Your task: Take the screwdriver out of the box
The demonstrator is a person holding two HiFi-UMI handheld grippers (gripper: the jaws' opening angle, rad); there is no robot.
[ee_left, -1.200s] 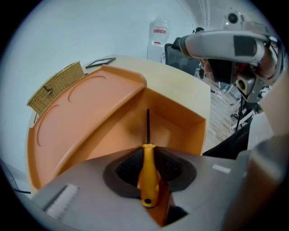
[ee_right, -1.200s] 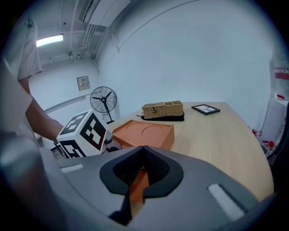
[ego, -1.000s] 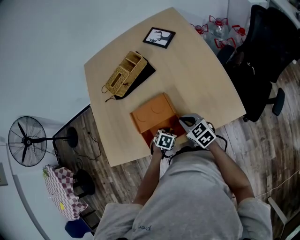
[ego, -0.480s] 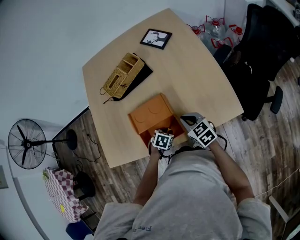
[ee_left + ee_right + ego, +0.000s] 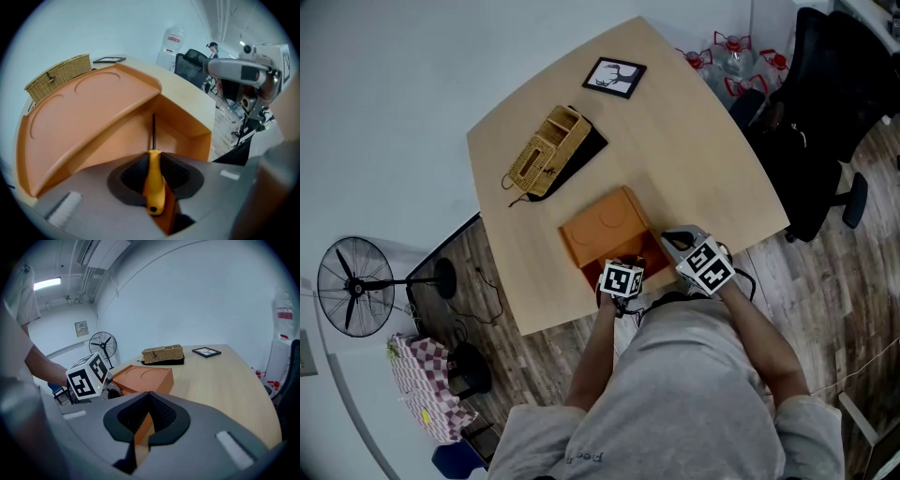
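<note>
An orange box (image 5: pixel 602 228) lies open near the table's front edge. In the left gripper view its lid (image 5: pixel 93 112) slopes up at the left and the inside opens ahead. My left gripper (image 5: pixel 154 161) is shut on the yellow handle of the screwdriver (image 5: pixel 154 183). The dark shaft points down into the box. In the head view this gripper (image 5: pixel 622 277) hangs over the box's near end. My right gripper (image 5: pixel 672 240) reaches the box from the right. Its pads are shut on a thin orange wall of the box (image 5: pixel 140 427).
A wicker basket (image 5: pixel 548 148) on a black cloth and a small picture frame (image 5: pixel 614 75) lie further back on the wooden table (image 5: pixel 703 159). A black office chair (image 5: pixel 825 112) and water bottles (image 5: pixel 731 56) stand to the right. A floor fan (image 5: pixel 352 281) stands at the left.
My left gripper has rolled a little with the screwdriver in it. The right gripper and the box have kept still.
</note>
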